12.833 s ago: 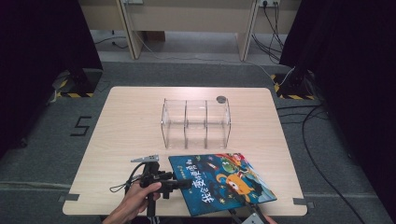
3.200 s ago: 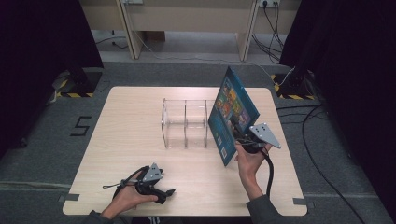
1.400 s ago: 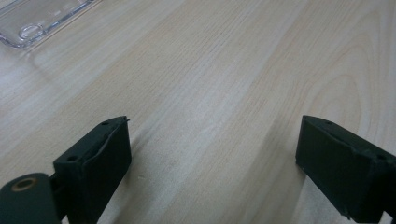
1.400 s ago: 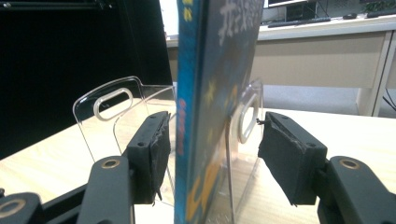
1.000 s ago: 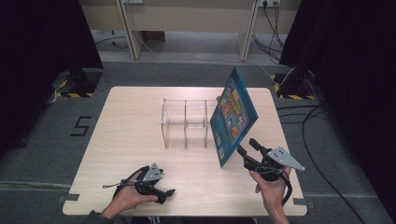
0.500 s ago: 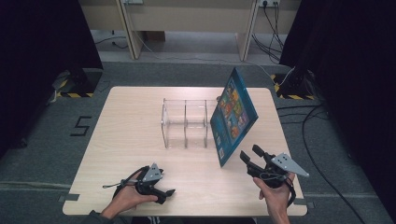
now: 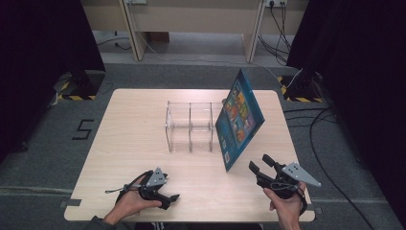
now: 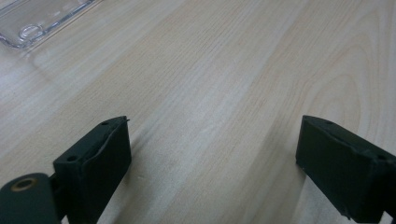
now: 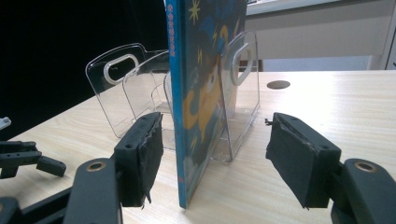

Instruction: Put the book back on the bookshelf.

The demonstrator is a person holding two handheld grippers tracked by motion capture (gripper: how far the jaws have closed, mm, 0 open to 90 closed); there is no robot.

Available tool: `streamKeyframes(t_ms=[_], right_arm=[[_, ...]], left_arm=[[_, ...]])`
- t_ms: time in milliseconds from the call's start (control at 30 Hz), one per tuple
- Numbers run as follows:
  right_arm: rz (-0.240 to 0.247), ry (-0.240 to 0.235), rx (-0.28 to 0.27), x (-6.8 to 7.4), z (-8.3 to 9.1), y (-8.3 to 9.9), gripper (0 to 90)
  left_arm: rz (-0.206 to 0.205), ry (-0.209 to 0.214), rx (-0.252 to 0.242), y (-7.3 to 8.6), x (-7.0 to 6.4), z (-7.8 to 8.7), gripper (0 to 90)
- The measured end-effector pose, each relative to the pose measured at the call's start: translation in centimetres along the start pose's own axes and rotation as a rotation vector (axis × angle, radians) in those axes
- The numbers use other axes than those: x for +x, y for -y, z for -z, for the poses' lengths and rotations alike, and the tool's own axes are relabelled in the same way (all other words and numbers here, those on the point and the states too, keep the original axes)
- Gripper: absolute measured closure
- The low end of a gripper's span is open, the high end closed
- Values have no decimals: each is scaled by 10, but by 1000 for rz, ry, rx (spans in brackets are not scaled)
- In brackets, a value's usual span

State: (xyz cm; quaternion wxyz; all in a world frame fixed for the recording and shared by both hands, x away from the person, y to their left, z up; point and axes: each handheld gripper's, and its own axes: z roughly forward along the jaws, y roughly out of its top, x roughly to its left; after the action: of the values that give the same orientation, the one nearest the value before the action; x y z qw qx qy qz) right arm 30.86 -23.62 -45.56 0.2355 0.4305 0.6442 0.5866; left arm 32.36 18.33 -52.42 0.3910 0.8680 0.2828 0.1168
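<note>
I see pale wood table (image 7: 119,143); clear rack (image 7: 189,127) mid-table, book (image 7: 239,120) standing in rack's right end.

The blue picture book (image 7: 239,116) stood on its lower edge in the clear plastic rack (image 7: 190,125), in the rightmost slot, leaning against a divider with its illustrated cover tilted. Its spine (image 9: 176,93) faced the near edge. The rack stood upright at the middle of the surface (image 7: 124,129), its other compartments empty.
</note>
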Motion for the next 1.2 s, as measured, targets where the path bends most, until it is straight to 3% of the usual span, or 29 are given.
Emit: streamKeyframes(t_ms=[800,1200], right_arm=[[6,-11,61,-3,20,14,329],[12,-34,134,-2,27,24,297]], left_arm=[[0,-1,-2,0,0,0,94],[0,-1,-2,0,0,0,95]])
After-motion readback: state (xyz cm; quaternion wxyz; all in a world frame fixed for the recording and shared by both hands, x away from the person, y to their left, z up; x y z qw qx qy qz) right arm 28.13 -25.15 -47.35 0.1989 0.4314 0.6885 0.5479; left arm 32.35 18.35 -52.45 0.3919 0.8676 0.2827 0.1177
